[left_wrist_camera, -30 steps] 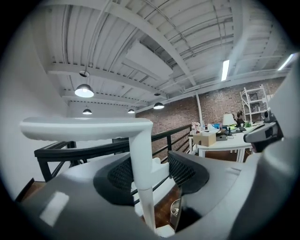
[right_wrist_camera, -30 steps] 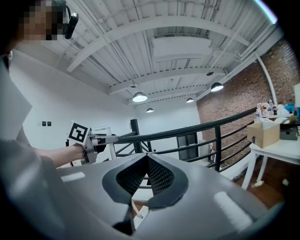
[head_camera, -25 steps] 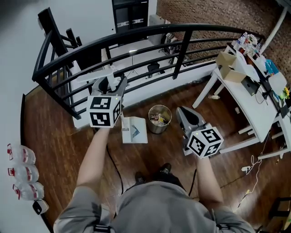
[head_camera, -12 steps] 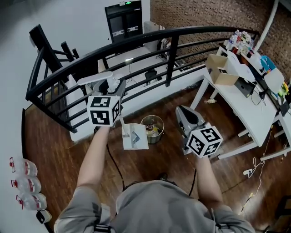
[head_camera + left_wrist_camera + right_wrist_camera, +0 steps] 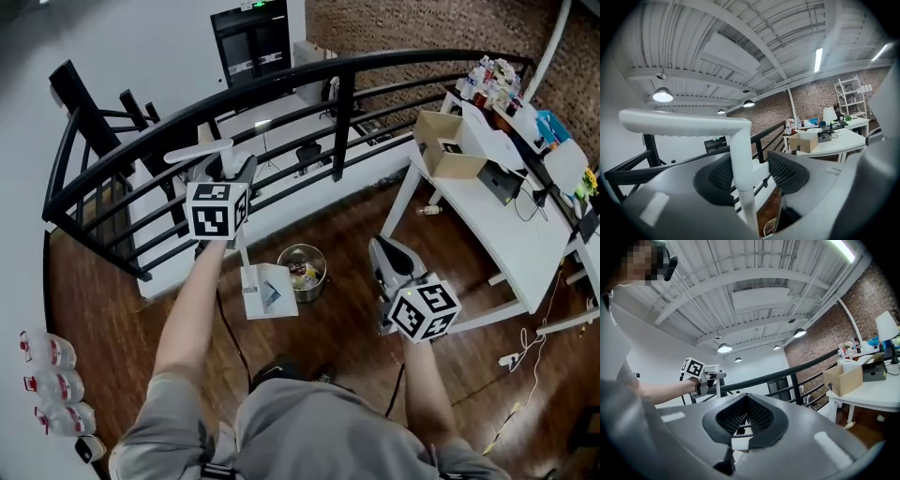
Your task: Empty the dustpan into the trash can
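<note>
My left gripper (image 5: 225, 169) is shut on the upright white handle (image 5: 740, 159) of a long dustpan. The handle's top bar (image 5: 199, 153) sticks out to the left above the jaws. The white pan (image 5: 267, 291) hangs low over the wooden floor, just left of the round metal trash can (image 5: 302, 270), and overlaps its left rim in the head view. The can holds mixed rubbish. My right gripper (image 5: 389, 258) hovers to the right of the can, shut with nothing between its pads (image 5: 759, 416). The right gripper view also shows the left gripper (image 5: 718, 377) and the handle.
A curved black railing (image 5: 281, 80) runs across just beyond the can. A white table (image 5: 525, 220) with a cardboard box (image 5: 448, 145) and clutter stands at the right. Several water bottles (image 5: 47, 380) lie at the left wall. A black cable (image 5: 230, 333) trails on the floor.
Both grippers and the person have moved forward toward the railing. The pan has come closer to the trash can and now overlaps its left rim. Neither gripper's jaws have changed.
</note>
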### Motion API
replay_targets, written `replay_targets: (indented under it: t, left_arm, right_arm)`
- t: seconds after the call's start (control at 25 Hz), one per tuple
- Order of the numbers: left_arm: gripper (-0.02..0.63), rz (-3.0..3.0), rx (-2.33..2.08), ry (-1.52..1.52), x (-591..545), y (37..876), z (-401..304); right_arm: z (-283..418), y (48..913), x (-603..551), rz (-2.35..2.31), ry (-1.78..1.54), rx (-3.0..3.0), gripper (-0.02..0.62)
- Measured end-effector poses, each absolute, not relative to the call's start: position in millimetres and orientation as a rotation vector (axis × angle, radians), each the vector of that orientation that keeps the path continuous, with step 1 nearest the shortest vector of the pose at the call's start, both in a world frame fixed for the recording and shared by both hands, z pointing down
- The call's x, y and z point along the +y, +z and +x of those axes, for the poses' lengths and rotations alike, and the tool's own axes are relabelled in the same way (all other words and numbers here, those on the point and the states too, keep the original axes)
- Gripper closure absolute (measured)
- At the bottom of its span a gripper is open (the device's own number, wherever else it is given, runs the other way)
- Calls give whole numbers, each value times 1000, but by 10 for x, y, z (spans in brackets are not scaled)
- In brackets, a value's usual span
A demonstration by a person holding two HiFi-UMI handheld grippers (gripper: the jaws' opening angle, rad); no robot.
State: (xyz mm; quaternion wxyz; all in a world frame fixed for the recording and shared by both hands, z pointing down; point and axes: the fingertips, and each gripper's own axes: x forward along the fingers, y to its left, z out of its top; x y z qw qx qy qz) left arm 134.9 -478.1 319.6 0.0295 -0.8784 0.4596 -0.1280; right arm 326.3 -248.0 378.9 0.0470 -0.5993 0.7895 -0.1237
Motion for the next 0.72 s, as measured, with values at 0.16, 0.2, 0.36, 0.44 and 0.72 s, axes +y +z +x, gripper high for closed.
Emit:
replay_targets:
  t: [0.16,0.2,0.36,0.44,0.72]
  left_arm:
    - [390,-2718,1386,-426,-5098,3222,1650]
    - [390,-2723,1373,-430,-5194,3232,1731]
    - [390,-2747,1325,-466,-5639,3301,2128]
    - [391,-2766,1296,-503,-5878,3390,2380]
    - [393,-2817,1199,-591,-6547,3630,3061]
  right_arm:
    - [3455,3891,-2648,-1855,-407,2374,595]
    - [3493,3909,-2715,-1865,-407,2371,595]
    - [3736,3926,-3070,-1924,-397,2345,595]
    - [3900,3889,-3271,-1959,-382,2330,595]
    - [4296,3735,-3899,-2043,-343,2251,595]
